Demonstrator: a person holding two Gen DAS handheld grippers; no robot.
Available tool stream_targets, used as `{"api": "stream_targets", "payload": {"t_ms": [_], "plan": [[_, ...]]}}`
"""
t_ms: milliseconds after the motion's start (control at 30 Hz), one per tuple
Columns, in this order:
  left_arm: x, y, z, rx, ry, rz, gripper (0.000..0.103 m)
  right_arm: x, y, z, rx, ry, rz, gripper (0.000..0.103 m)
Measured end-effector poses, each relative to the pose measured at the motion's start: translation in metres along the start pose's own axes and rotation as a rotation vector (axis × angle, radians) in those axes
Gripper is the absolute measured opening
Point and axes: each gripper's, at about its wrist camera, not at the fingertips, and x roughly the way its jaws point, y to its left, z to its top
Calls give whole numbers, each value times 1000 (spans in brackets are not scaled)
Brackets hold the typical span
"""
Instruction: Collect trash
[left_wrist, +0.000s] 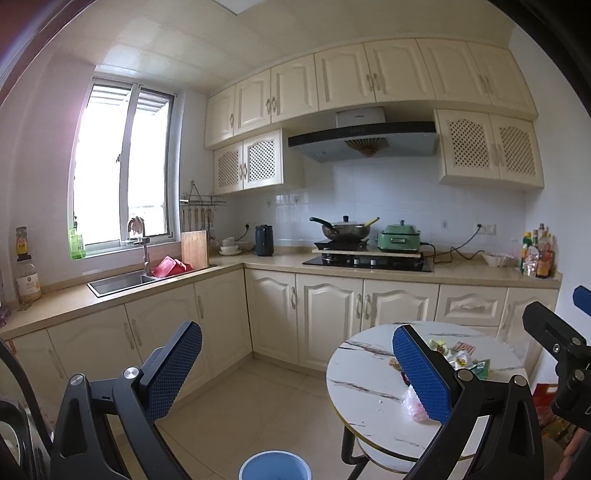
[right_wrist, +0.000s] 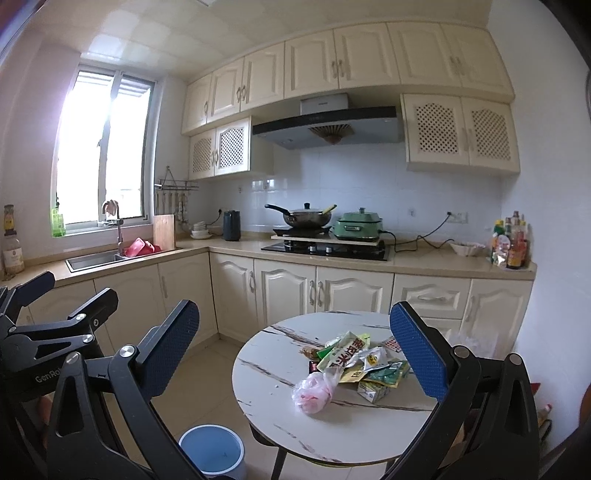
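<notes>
A pile of snack wrappers (right_wrist: 364, 363) and a crumpled pink plastic bag (right_wrist: 314, 393) lie on a round white marble table (right_wrist: 280, 354). The same pile (left_wrist: 460, 356) and bag (left_wrist: 413, 404) show in the left wrist view, partly hidden by a finger. A blue trash bin (right_wrist: 212, 448) stands on the floor left of the table; it shows in the left wrist view (left_wrist: 275, 466) too. My right gripper (right_wrist: 295, 354) is open and empty, above the table's near side. My left gripper (left_wrist: 297, 369) is open and empty, left of the table, over the floor.
Cream kitchen cabinets (right_wrist: 288, 288) run along the back and left walls. The counter holds a sink (right_wrist: 96, 258), a stove with a wok (right_wrist: 306, 218) and a green cooker (right_wrist: 358, 225), and bottles (right_wrist: 511, 245) at the right end. The left gripper's body (right_wrist: 48, 332) is at the left.
</notes>
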Motion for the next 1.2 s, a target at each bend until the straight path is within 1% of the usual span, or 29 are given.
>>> {"api": "stream_targets", "payload": {"t_ms": [367, 467, 633, 733, 800, 867, 933, 1033, 1067, 1167, 1200], "plan": [[32, -13, 3, 2, 0, 17, 103, 29, -11, -6, 8, 20, 32, 103], [49, -24, 2, 3, 11, -2, 103, 37, -18, -10, 15, 27, 27, 103], [82, -36, 0, 9, 32, -36, 103, 53, -40, -21, 46, 59, -10, 103], [107, -45, -3, 8, 44, -64, 103, 65, -60, -31, 73, 77, -31, 103], [129, -53, -10, 26, 68, -86, 103, 73, -73, -38, 88, 87, -50, 103], [156, -62, -17, 52, 105, -114, 103, 79, -86, -46, 100, 100, -73, 103], [184, -70, -26, 66, 164, -141, 102, 88, -104, -59, 113, 137, -111, 103], [235, -88, -50, 96, 299, -220, 102, 108, -134, -84, 151, 229, -172, 103], [244, -91, -54, 105, 326, -231, 103, 115, -145, -94, 167, 266, -192, 103], [289, -114, -76, 140, 451, -300, 102, 132, -167, -123, 200, 343, -223, 103], [300, -121, -74, 146, 474, -309, 102, 138, -175, -134, 211, 372, -233, 103]]}}
